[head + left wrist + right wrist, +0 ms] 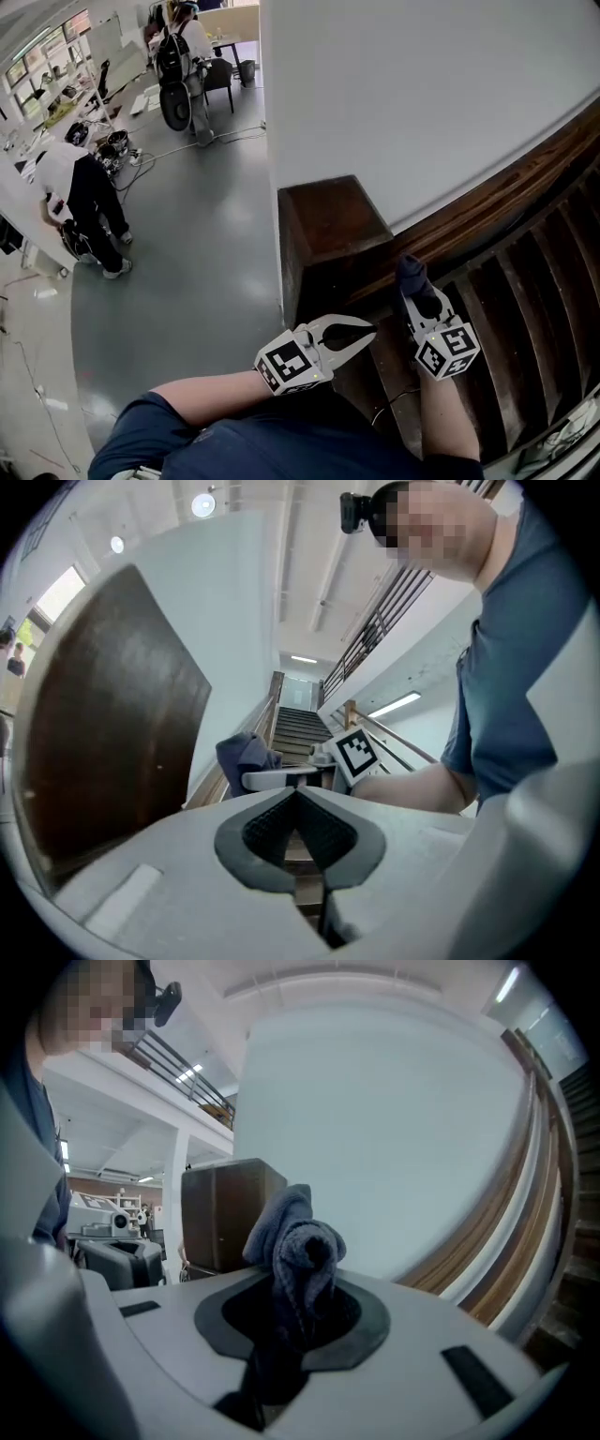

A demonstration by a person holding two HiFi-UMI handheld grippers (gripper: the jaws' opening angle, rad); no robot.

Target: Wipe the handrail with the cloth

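here the right gripper [296,1309] was clamped on the dark blue cloth [302,1241], a bunched wad sticking out past its jaws. in the head view the cloth sat low against the wooden handrail [490,201], near the dark newel post [330,225]; whether it touched couldn't be told. the left gripper [298,795] hung just beside the right, jaws pressed tip to tip, nothing between.

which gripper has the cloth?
The right gripper: the dark blue cloth is clamped between its jaws. The left gripper has its jaws closed on nothing.
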